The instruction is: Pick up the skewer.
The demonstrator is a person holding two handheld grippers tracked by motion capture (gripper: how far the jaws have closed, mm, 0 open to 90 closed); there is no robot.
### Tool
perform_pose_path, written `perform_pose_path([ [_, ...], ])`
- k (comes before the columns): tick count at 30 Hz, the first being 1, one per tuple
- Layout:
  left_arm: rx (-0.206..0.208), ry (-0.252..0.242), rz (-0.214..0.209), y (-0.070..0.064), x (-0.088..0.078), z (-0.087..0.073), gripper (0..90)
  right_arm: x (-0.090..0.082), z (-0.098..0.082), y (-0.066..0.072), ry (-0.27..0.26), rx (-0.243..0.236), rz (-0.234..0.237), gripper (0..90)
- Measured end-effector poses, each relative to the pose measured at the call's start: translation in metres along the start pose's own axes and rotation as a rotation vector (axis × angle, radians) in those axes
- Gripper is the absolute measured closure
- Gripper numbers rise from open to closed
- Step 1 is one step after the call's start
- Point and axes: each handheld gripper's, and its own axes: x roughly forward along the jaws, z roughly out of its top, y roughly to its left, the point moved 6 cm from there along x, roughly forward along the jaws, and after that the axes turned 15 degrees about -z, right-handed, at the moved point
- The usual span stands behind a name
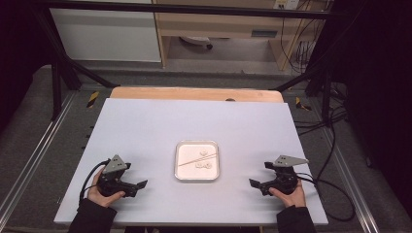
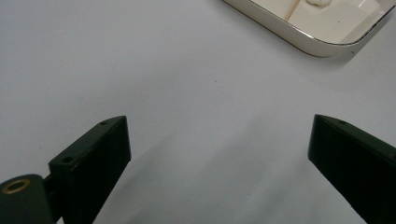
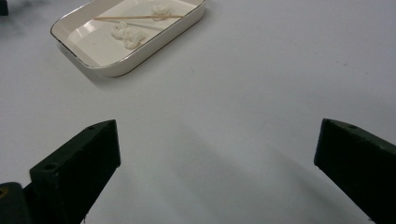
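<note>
Both my hand-held grippers, left (image 1: 142, 184) and right (image 1: 253, 183), empty, jaws wide: approach the thin wooden stick (image 1: 197, 159) in the white rectangular tray (image 1: 178, 171) low, pinch it mid-length.

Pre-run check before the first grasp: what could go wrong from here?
1. The thin wooden skewer lies flat in the shallow white gold-rimmed tray; jaws may hit the raised rim.
2. The soft white lumps look squashable.
3. The tray sits loose on the white table, so a nudge could slide it.
</note>
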Motion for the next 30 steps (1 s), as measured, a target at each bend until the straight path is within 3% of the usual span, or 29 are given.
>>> perform_pose_path([
  [30,0.02,0.019,-0.003,-0.009,0.012,0.013,6.3,0.003,-0.002,0.003,0.016,-0.009,0.013,0.9],
])
